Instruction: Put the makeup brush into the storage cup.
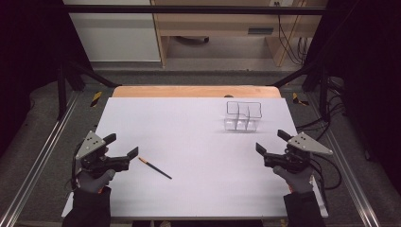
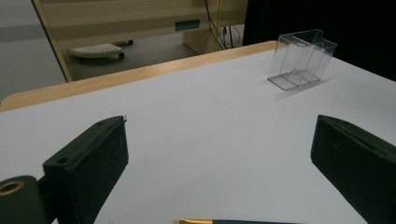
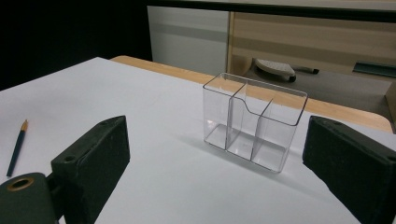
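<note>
Two grippers wait over the white table [image 1: 198, 189], both with jaws spread wide and nothing between them. The left gripper [image 1: 124, 146] sits just beside the pencil [image 1: 155, 169], which lies flat near the front left, its gold-banded end toward that gripper. The clear acrylic organizer [image 1: 243, 116] stands upright toward the far right, well apart from the pencil, with the right gripper [image 1: 269, 140] nearer to it. To pick up the pencil cleanly, I judge the left jaws should come down straddling the shaft crosswise near its middle, pads low against the tabletop, before closing.
</note>
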`<action>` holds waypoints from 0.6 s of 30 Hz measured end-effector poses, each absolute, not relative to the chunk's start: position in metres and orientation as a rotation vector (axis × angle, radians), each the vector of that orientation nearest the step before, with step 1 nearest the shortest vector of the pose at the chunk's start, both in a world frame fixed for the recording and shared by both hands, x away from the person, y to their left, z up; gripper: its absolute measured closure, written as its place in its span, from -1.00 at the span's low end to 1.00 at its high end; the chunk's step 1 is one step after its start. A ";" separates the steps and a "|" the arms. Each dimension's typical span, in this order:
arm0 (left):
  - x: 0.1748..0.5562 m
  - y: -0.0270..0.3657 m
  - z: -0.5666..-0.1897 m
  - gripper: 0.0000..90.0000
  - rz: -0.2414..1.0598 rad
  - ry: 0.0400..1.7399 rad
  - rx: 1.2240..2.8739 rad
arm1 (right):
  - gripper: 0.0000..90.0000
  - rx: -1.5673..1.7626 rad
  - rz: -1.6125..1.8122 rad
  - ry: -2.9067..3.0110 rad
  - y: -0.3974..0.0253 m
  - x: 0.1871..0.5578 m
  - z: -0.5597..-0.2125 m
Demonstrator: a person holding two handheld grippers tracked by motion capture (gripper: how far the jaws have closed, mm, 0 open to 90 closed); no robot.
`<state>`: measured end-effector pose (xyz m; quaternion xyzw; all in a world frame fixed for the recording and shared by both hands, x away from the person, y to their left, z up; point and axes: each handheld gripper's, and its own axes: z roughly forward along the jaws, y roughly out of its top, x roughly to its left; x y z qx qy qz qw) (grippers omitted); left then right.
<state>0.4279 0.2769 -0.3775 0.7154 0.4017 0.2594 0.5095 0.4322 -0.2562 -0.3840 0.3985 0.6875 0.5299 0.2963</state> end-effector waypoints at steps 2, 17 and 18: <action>0.428 0.276 -0.378 -0.93 0.622 0.968 1.724 | -0.83 1.064 1.405 1.831 -0.257 0.432 -0.384; 0.431 0.270 -0.385 -0.94 0.577 0.922 1.818 | -0.83 1.058 1.376 1.865 -0.250 0.431 -0.388; 0.432 0.269 -0.386 -0.94 0.572 0.919 1.823 | -0.83 1.051 1.375 1.864 -0.249 0.431 -0.387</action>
